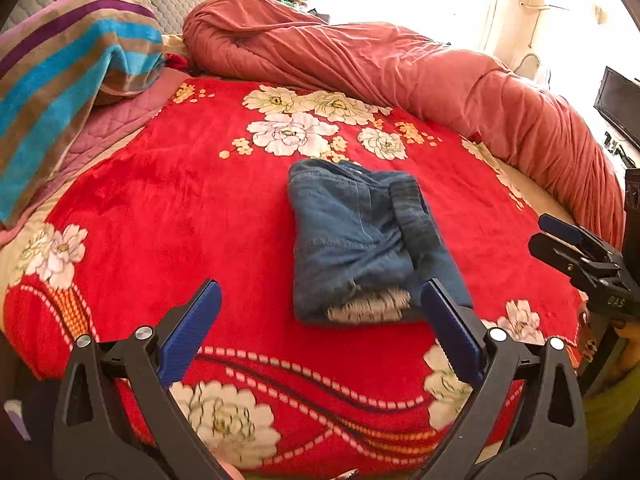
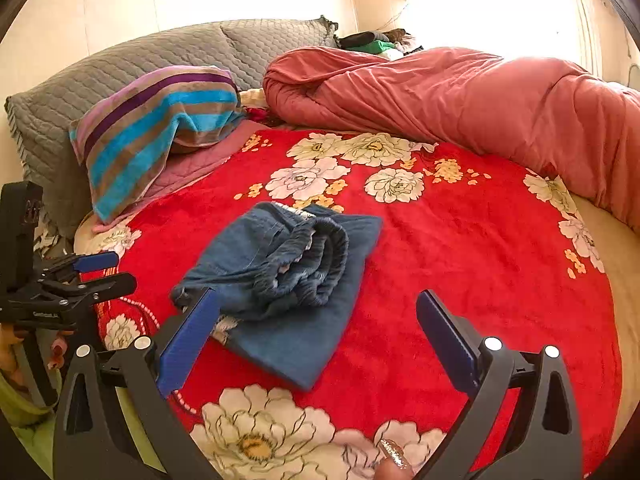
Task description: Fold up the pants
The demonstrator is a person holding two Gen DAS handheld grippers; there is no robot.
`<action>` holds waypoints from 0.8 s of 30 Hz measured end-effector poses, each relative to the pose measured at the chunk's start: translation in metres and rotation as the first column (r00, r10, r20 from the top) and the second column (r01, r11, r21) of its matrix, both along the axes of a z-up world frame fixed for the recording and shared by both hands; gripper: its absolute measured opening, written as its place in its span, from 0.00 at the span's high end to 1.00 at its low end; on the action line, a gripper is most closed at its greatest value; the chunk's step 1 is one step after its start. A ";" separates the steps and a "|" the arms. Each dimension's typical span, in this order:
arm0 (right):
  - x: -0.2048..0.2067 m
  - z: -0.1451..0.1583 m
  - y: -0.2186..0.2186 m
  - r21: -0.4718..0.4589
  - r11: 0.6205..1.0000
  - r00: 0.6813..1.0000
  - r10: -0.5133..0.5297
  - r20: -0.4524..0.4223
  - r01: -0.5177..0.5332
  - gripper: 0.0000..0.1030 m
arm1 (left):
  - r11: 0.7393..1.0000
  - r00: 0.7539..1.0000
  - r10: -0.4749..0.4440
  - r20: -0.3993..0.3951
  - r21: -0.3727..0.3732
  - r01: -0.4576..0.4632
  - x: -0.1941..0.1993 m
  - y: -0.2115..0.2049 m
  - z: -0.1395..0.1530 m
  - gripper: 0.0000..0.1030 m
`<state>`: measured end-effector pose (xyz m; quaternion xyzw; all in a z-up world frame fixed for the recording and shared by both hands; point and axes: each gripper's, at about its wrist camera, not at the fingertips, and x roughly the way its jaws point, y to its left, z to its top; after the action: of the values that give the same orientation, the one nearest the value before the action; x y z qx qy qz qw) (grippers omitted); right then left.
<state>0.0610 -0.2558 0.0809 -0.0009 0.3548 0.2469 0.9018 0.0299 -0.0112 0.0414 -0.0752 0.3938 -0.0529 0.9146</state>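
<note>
The pants lie folded in a small bundle on the red blanket. Both the left gripper and the right gripper are wide apart, holding nothing. Folding seems finished; next perhaps only smoothing.

1. On the right gripper, seen at the right edge of the left wrist view, pale letters stand on the side of its black body; they look like "DAS", though the marking is small and partly cut off
2. On the left gripper, seen at the left edge of the right wrist view, a small line of pale print runs along its black body; it is too small and blurred to read
</note>
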 end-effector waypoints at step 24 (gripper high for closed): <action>-0.045 -0.033 0.015 -0.064 0.998 0.992 -0.037 -0.118 0.030 0.05 | 1.000 0.996 0.000 -0.085 0.010 0.000 -0.037 -0.008 -0.033 0.09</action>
<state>0.0156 -0.2408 0.0479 -0.0081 0.4152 0.2204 0.8826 -0.0069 -0.0190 0.0082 -0.0727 0.4326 -0.0477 0.8974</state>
